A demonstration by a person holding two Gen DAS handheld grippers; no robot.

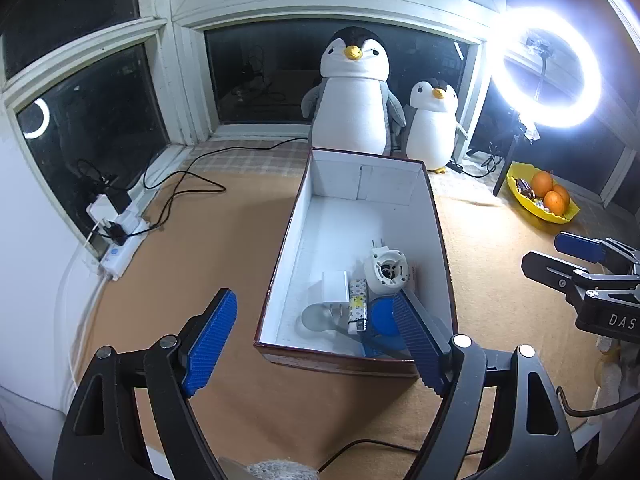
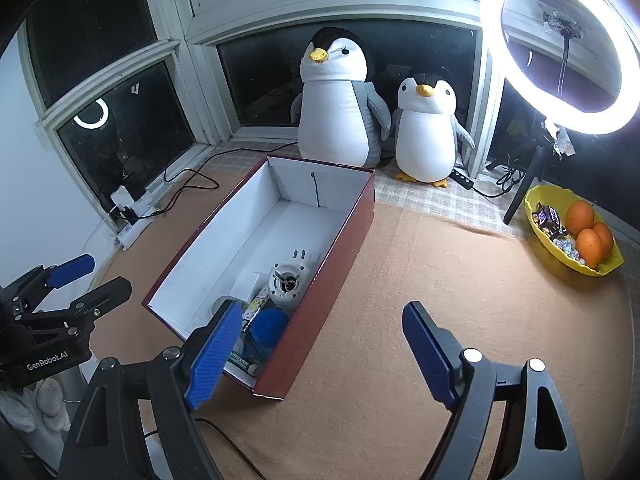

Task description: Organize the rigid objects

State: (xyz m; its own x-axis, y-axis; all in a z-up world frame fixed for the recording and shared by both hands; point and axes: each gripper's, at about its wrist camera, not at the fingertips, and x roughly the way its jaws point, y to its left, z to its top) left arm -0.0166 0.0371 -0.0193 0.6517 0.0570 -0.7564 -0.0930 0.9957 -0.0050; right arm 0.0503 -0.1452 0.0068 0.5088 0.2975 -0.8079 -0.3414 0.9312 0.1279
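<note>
A red cardboard box [image 1: 440,216] with a white inside stands on the tan mat; it also shows in the right wrist view [image 2: 348,248]. At its near end lie a white round plug device [image 1: 386,270], a white charger [image 1: 335,286], a patterned lighter [image 1: 358,304] and a blue round lid [image 1: 382,318]. The device [image 2: 288,282] and lid [image 2: 270,326] show in the right wrist view too. My left gripper [image 1: 316,340] is open and empty over the box's near end. My right gripper [image 2: 320,348] is open and empty, right of the box's near corner.
Two plush penguins [image 1: 354,92] [image 1: 434,128] stand behind the box by the window. A lit ring light [image 1: 548,68] on a stand is at the right. A yellow bowl [image 2: 576,232] of oranges and sweets sits right. A power strip [image 1: 120,248] with cables lies left.
</note>
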